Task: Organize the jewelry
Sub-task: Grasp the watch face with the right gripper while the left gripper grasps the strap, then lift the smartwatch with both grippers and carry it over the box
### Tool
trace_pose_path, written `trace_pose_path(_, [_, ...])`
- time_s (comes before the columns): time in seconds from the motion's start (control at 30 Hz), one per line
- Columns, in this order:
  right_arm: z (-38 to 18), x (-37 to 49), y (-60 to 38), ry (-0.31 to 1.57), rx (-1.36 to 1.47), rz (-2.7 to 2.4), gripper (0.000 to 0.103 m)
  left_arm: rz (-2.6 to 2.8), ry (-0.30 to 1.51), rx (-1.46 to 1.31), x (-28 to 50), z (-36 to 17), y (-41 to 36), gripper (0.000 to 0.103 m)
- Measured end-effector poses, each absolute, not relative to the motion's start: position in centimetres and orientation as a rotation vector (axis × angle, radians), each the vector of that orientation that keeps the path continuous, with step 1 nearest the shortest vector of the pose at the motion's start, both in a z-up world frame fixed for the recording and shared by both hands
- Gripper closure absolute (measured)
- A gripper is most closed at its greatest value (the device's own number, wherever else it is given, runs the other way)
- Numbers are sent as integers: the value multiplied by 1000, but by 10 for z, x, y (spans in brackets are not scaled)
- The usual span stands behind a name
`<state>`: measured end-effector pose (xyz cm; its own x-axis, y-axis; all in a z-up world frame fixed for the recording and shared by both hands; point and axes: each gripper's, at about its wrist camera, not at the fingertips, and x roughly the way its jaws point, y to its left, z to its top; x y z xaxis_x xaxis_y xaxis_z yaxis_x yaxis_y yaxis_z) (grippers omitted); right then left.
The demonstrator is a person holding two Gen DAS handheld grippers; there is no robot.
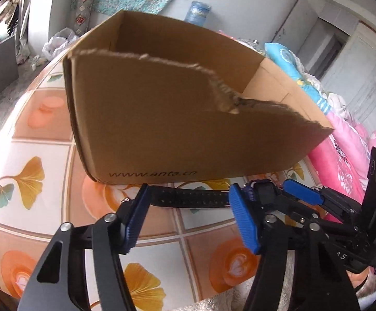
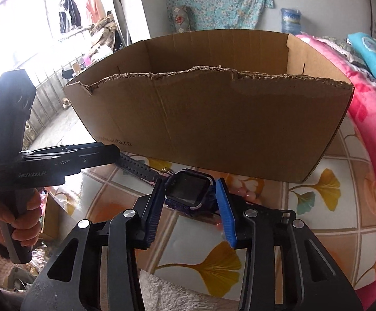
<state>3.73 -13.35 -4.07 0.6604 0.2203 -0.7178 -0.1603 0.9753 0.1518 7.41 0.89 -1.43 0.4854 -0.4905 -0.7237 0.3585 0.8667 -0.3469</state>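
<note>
1. The right gripper [image 2: 191, 208] has its blue pads at the two sides of the purple square-faced watch [image 2: 189, 190]; whether they press it, I cannot tell.
2. The left gripper [image 1: 188, 217] is open over the watch's black strap [image 1: 188, 198], not touching it.
3. The watch lies flat on the flowery table [image 2: 317, 223], its long strap running along the front wall of the brown cardboard box [image 2: 213, 119], just beside it.
4. The table is bare nearer the grippers.
5. A pink blanket [image 2: 369, 129] lies along the table's right edge.
</note>
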Motion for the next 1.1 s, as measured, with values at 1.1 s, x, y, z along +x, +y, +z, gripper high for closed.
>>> trace_pose_path(1.1, [-44, 38, -130, 838, 23, 231, 70, -412, 843, -63, 64, 0, -28, 66])
